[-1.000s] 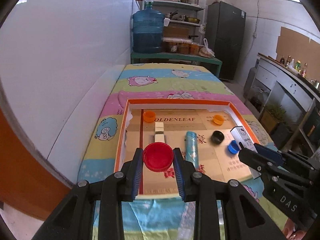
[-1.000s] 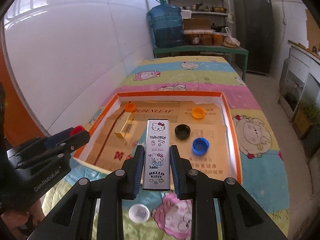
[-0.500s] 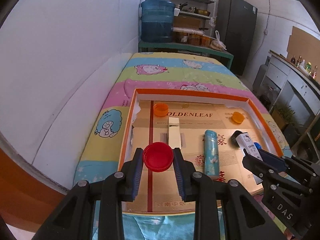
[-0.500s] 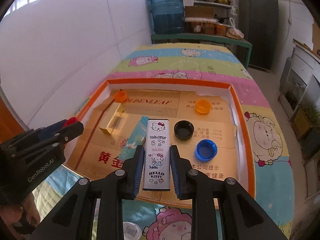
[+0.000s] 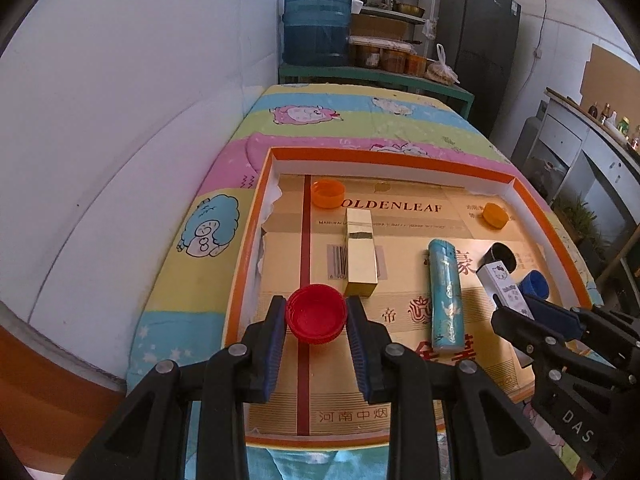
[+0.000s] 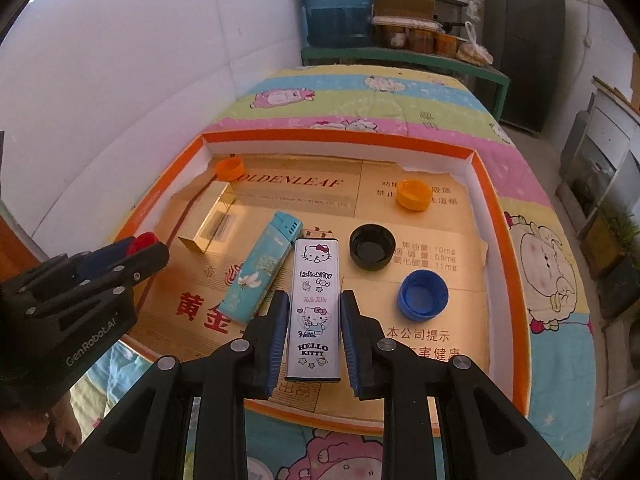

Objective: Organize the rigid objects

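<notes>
My left gripper point(image 5: 317, 316) is shut on a red bottle cap point(image 5: 316, 314), held over the near left part of the orange-rimmed box tray point(image 5: 384, 152). In the right wrist view my right gripper point(image 6: 314, 320) is shut on a white Hello Kitty case point(image 6: 315, 304), above the tray's near middle. Lying in the tray are a gold box point(image 5: 360, 256), a teal lighter point(image 5: 444, 296), two orange caps point(image 5: 328, 194) point(image 5: 495, 215), a black cap point(image 6: 371, 246) and a blue cap point(image 6: 423, 294). The right gripper point(image 5: 516, 308) shows at the right edge of the left wrist view.
The tray point(image 6: 340, 138) sits on a cartoon-print cloth over a table point(image 5: 360, 116) set against a white wall on the left. A water jug point(image 5: 316, 24) and shelves stand beyond the far end. A pale lid point(image 6: 256, 472) lies on the cloth near the front edge.
Both grippers have come forward and lower over the tray, each keeping its grip. The tray's contents now look closer and larger.
</notes>
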